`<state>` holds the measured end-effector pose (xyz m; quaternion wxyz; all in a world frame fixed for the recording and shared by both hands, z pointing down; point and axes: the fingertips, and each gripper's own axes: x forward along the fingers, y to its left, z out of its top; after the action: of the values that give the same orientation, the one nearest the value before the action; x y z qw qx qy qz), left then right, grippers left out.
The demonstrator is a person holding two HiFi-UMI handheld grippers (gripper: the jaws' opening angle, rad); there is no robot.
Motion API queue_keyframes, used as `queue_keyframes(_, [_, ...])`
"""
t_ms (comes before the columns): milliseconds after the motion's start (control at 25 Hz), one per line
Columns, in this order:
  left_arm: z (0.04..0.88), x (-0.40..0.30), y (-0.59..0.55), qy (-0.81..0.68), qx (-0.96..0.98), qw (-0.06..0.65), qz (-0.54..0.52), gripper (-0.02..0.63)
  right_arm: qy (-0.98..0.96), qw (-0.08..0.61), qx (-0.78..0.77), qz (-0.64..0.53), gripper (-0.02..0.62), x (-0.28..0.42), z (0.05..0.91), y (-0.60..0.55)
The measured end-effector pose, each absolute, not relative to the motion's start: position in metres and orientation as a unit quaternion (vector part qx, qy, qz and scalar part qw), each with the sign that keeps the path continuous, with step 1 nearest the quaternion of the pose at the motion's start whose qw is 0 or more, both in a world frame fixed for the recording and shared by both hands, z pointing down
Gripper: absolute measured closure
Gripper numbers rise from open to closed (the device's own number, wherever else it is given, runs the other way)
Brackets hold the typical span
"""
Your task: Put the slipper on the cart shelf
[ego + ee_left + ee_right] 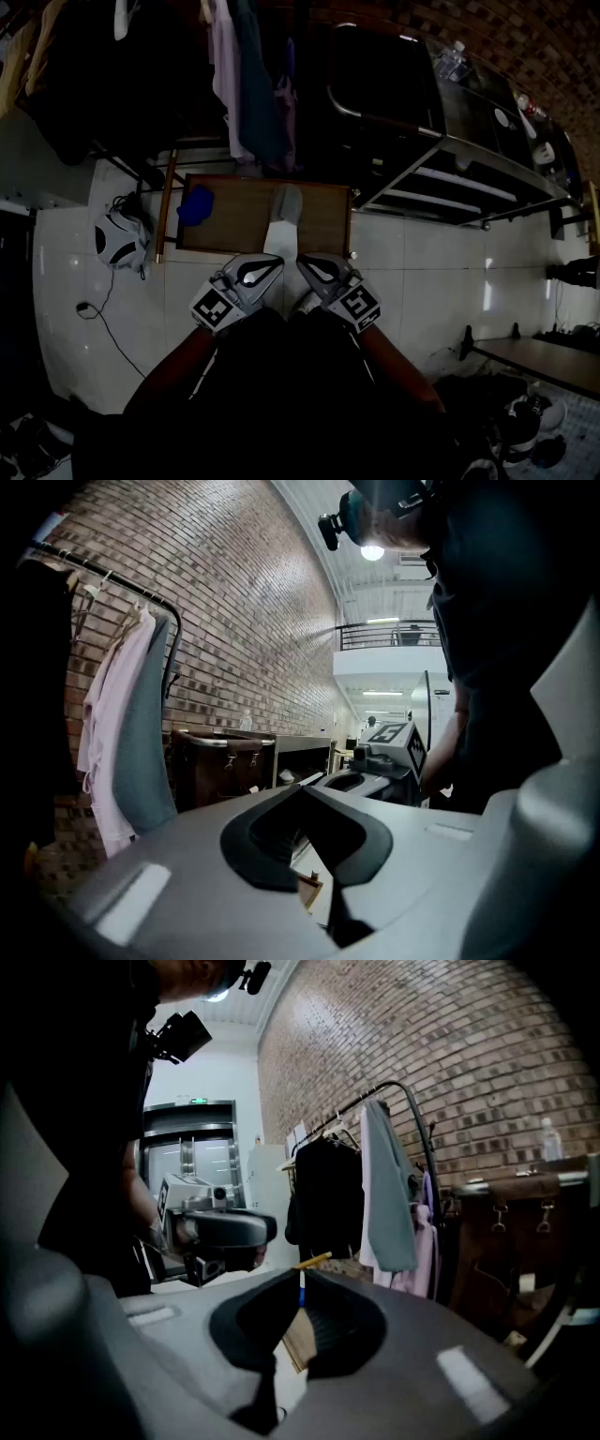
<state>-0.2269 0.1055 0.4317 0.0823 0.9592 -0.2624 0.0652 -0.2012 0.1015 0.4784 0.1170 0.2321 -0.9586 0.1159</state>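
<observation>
A grey and white slipper (284, 208) lies on the low wooden cart shelf (234, 230), its near end reaching the board's front edge. A blue item (195, 204) rests on the shelf's left part. My left gripper (277, 262) and right gripper (301, 263) hover side by side just in front of the shelf, tips close together, short of the slipper. Both are shut with nothing between the jaws. In the left gripper view the left gripper (302, 789) has its jaws together, with the right gripper (375, 778) beside it. The right gripper view shows the right gripper (300, 1274) shut.
Clothes (246, 75) hang above the shelf. A black and white ball (117, 239) and a cable (103, 319) lie on the tiled floor at left. A dark metal cart (450, 150) stands at right. Shoes (534, 422) and a low bench (544, 361) are at lower right.
</observation>
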Motion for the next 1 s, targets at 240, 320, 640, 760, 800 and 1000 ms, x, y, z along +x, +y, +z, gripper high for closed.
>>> queue_keyframes(240, [0.449, -0.221, 0.089, -0.285, 0.951, 0.088, 0.078, 0.601, -0.948, 0.140, 0.223, 0.179, 0.589, -0.187, 0.530, 0.087])
queue_keyframes(320, [0.454, -0.223, 0.086, -0.290, 0.949, 0.090, 0.082, 0.601, -0.943, 0.151, 0.223, 0.196, 0.585, -0.185, 0.547, 0.086])
queue_keyframes(640, [0.476, -0.258, 0.062, -0.281, 0.950, 0.118, 0.074, 0.601, -0.905, 0.214, 0.234, 0.283, 0.496, -0.205, 0.614, 0.069])
queue_keyframes(760, [0.483, -0.273, 0.050, -0.257, 0.957, 0.118, 0.065, 0.601, -0.886, 0.232, 0.265, 0.300, 0.486, -0.215, 0.632, 0.058])
queue_keyframes(800, [0.484, -0.277, 0.045, -0.249, 0.959, 0.120, 0.063, 0.601, -0.878, 0.240, 0.277, 0.306, 0.486, -0.217, 0.640, 0.055])
queue_keyframes(1000, [0.494, -0.297, 0.023, -0.222, 0.965, 0.130, 0.056, 0.601, -0.827, 0.265, 0.330, 0.370, 0.473, -0.210, 0.696, 0.044])
